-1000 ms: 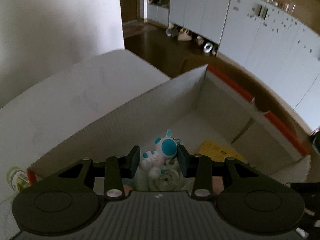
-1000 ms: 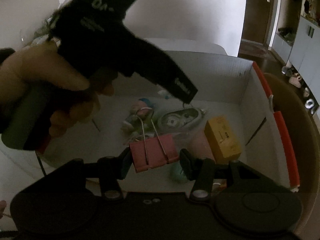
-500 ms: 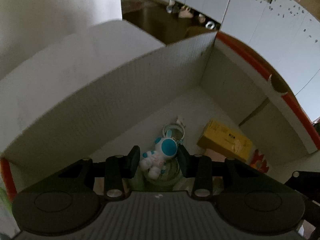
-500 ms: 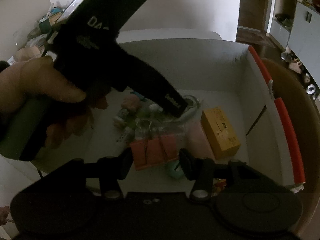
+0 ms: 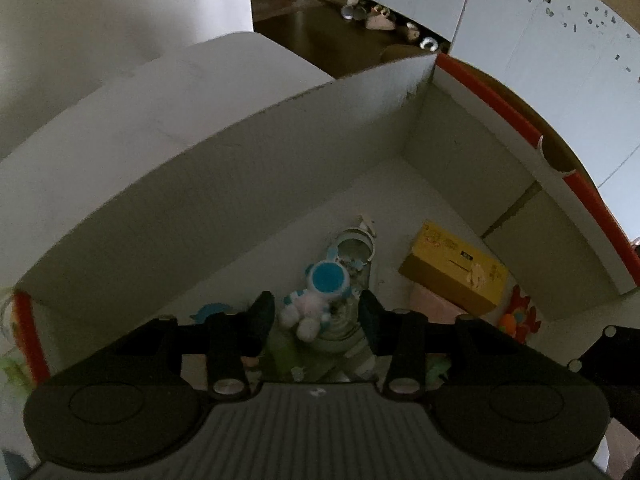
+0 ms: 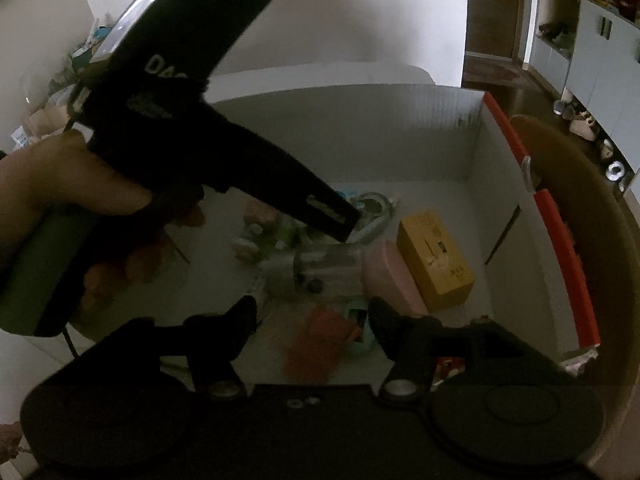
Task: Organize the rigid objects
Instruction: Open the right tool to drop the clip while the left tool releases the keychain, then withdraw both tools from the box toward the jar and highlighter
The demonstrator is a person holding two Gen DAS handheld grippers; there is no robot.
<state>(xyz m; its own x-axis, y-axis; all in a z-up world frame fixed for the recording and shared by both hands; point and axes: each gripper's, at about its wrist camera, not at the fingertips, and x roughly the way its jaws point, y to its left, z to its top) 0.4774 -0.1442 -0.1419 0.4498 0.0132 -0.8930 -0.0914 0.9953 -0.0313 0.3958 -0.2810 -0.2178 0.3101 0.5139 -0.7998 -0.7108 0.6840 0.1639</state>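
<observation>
Left-wrist view: left gripper (image 5: pixel 316 312) opening, small blue-and-white plush figure (image 5: pixel 316 292) loose between spread fingers; right gripper (image 6: pixel 312 316) opening likewise, blurred pink binder clip (image 6: pixel 316 344) falling free. Release step into white corrugated box (image 5: pixel 240 184); probably next, lifting clear.

Both views were pretty dim and murky, with the only real brightness up top on the pale wall (image 6: pixel 360 12) and cabinets (image 5: pixel 540 32). Inside the box (image 5: pixel 280 184) everything sat in flat shadow. Heavy fisheye bending at the edges, and the red-orange thing (image 6: pixel 320 344) was smeared with blur.
</observation>
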